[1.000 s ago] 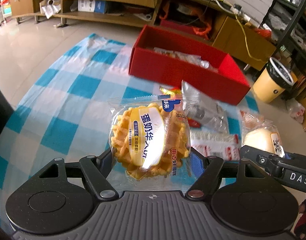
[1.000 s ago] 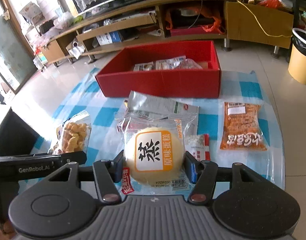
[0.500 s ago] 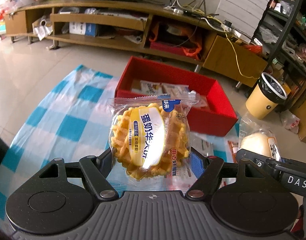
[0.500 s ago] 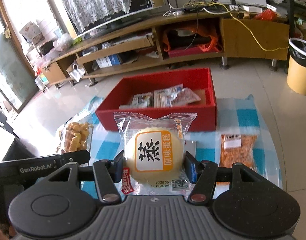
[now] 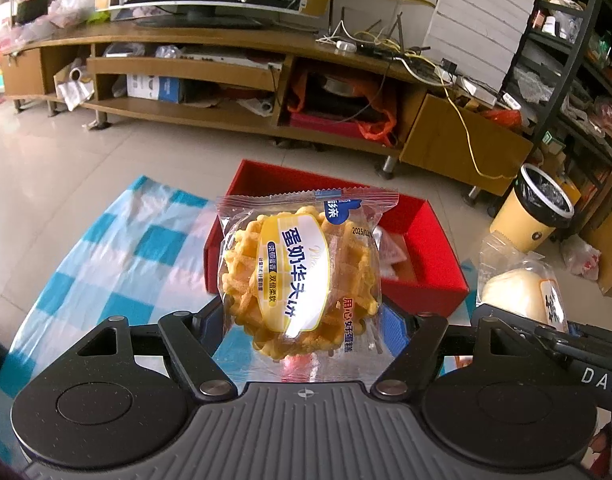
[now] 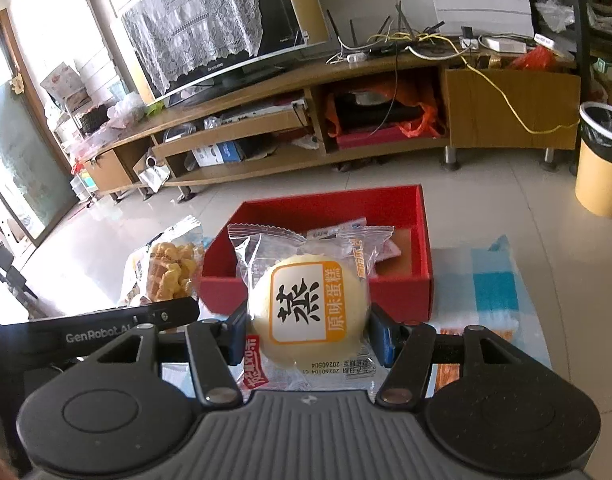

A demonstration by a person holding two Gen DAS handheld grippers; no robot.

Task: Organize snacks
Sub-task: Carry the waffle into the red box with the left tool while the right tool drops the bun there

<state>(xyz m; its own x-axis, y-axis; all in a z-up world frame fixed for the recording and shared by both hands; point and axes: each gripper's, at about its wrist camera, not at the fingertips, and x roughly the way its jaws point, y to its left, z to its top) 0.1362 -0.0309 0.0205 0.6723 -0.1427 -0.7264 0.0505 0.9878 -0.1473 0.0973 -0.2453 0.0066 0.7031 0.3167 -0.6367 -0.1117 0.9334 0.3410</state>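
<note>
A clear-wrapped yellow waffle cake (image 5: 300,280) sits clamped in the left gripper (image 5: 306,322), raised in front of an open red cardboard box (image 5: 430,256). The right gripper (image 6: 308,330) pinches a clear-wrapped pale round steamed cake (image 6: 306,308) before the same box, which rests on a blue-and-white checked cloth (image 5: 118,256).

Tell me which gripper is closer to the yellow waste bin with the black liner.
Right. The right gripper, shut on the steamed cake packet, is on the yellow waste bin's side; the left gripper, holding the waffle packet, sits farther from it.
</note>
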